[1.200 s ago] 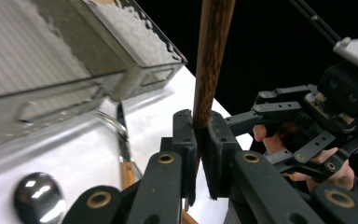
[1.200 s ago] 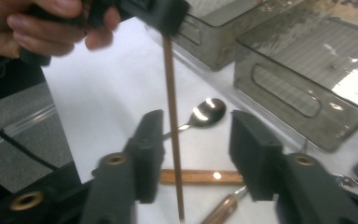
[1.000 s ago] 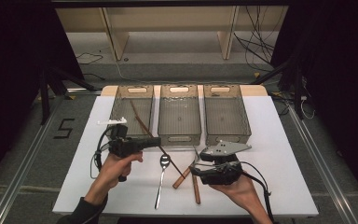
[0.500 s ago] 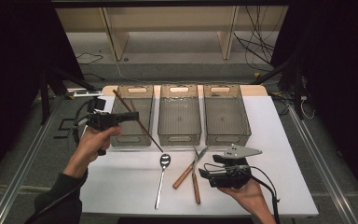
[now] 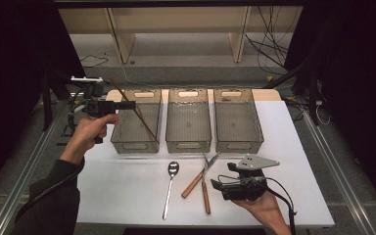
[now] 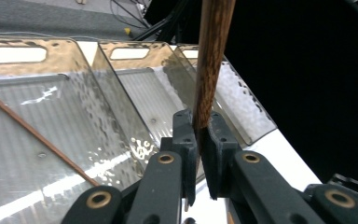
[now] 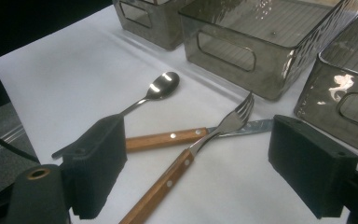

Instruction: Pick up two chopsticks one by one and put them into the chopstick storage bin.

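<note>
Pinching chopstick (image 6: pixel 210 60) upright: left hand-held gripper (image 6: pixel 199 140) | right hand-held gripper (image 7: pixel 214 172) jaws just widened, empty, before fork (image 7: pixel 223 126)

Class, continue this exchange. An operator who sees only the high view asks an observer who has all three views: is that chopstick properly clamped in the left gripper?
Observer: Yes. The left gripper has its jaws shut on the dark wooden chopstick, which rises from between them.
Operator: Is anything in the left bin?
Observer: A second chopstick seems to lie slantwise in the left bin.
Operator: And the right gripper?
Observer: The right gripper has just been opening. Its jaws stand wide with nothing between them, facing the fork, which lies across the knife.
</note>
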